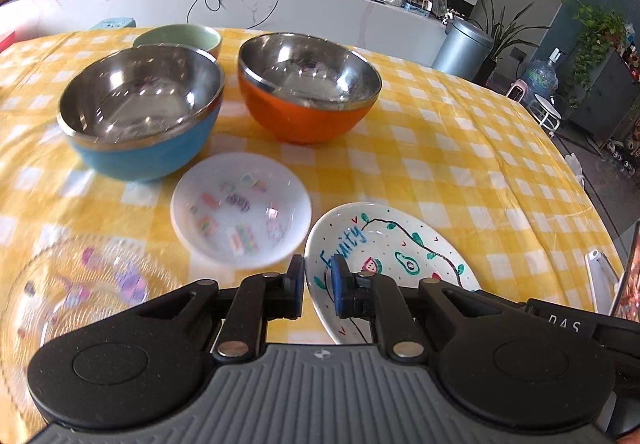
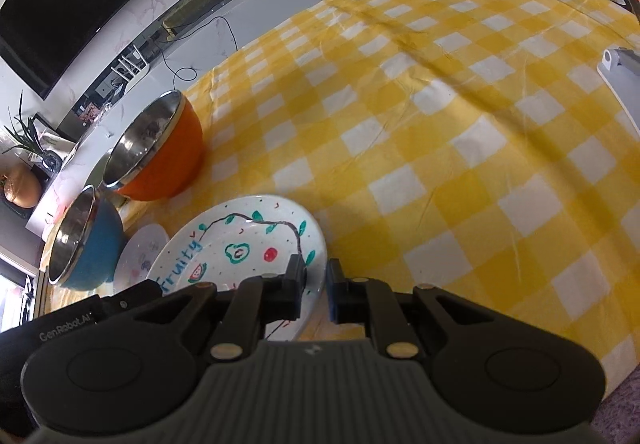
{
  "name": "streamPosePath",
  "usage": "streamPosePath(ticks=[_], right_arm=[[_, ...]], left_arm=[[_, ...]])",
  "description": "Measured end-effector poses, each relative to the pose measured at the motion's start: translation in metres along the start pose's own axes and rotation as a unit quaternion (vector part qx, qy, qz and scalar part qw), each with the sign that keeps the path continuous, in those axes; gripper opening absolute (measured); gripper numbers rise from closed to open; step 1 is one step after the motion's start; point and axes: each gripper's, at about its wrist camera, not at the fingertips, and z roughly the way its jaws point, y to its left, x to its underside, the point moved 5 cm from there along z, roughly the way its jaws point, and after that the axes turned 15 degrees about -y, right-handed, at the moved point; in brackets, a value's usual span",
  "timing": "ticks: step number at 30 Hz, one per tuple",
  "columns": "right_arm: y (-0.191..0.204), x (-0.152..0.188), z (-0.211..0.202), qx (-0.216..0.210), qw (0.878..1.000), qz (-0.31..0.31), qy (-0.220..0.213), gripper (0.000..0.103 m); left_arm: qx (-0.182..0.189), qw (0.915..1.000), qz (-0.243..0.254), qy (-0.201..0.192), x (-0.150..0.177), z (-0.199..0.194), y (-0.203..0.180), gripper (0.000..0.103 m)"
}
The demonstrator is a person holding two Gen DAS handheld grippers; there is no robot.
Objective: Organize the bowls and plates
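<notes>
Fruity plate [image 1: 400,244] clenched at opposite rims by left tongs [image 1: 318,286] and right tongs [image 2: 316,290], small white dish [image 1: 240,210] beside.

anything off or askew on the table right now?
Only the Fruity plate: it sits tilted, not flat, its rim clamped on opposite sides by the left gripper and right gripper. Bowls stand upright; nothing looks spilled or broken.

Three bowls and three plates on the yellow checked tabletop [image 1: 460,148].
Bowls: one blue steel-lined bowl [image 1: 140,112] at left centre, one orange steel-lined bowl [image 1: 308,88] at centre, one pale green bowl [image 1: 178,37] behind. Plates: one white sticker-patterned plate [image 1: 240,210], one white fruit-painted plate [image 1: 392,256], one clear ribbed glass plate [image 1: 80,292] lower left.
</notes>
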Motion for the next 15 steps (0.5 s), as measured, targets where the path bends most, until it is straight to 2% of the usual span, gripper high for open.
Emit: streamPosePath(ticks=[9, 11, 13, 15], right_arm=[[0.006, 0.025, -0.019, -0.002, 1.0, -0.027, 0.014, 0.01], [0.007, 0.025, -0.019, -0.006, 1.0, -0.024, 0.014, 0.014], [0.007, 0.024, -0.019, -0.014, 1.0, -0.018, 0.013, 0.022], [0.007, 0.023, -0.019, -0.023, 1.0, -0.014, 0.011, 0.024]], left_arm=[[-0.008, 0.9997, -0.016, 0.016, 0.02, -0.013, 0.015, 0.013], [-0.006, 0.9996, -0.021, 0.02, 0.024, -0.014, 0.017, 0.013], [-0.003, 0.9995, -0.023, 0.023, 0.025, -0.013, 0.018, 0.014], [-0.001, 0.9995, -0.025, 0.018, 0.024, -0.013, 0.019, 0.015]])
